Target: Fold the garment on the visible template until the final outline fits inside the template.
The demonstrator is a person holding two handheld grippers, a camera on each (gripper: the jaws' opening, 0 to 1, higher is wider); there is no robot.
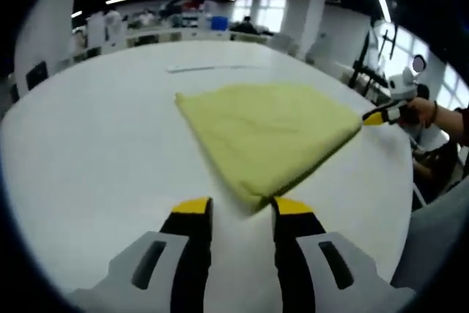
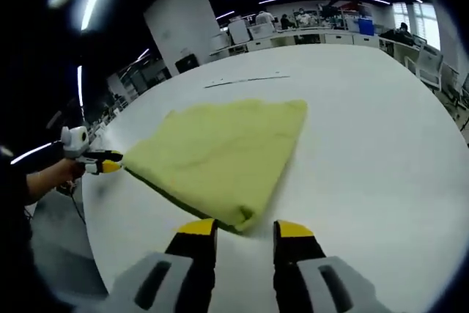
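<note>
**Garment folded to a compact wedge; template fit not confirmed**

Yellow-green soft cloth garment (image 1: 267, 137) lies flat on the white round-edged table (image 1: 88, 152), already doubled over itself. In the left gripper view it reads as a rough four-cornered wedge with layered edges along the near side; in the right gripper view a darker underlayer shows along the near-left fold edge (image 2: 220, 152).

Left gripper (image 1: 240, 210): yellow-tipped black jaws stand apart, released, with the nearest garment corner just at or between the tips. Whether the tips touch the cloth cannot be told. Nothing is pinched.

Right gripper (image 2: 243, 231): jaws likewise spread and holding nothing, the near garment corner just ahead of the tips. In the left gripper view this same tool appears at the far right corner of the cloth (image 1: 385, 115), held in a person's hand (image 1: 421, 110). The left tool, in turn, shows in the right gripper view at the left corner (image 2: 99, 163).

Template: no clear outline visible under or around the garment. A thin pale strip or line (image 1: 209, 68) lies on the table beyond the cloth; too faint to say whether it belongs to the template.

Progress, as a judgement: the main folds look done, since the piece is small, multi-layered and lying flat. Both tools sit at opposite corners, open. What is left is either one more fold or a small squaring of the corners, then a check of the outline against the template. Fit cannot be verified here.
</note>
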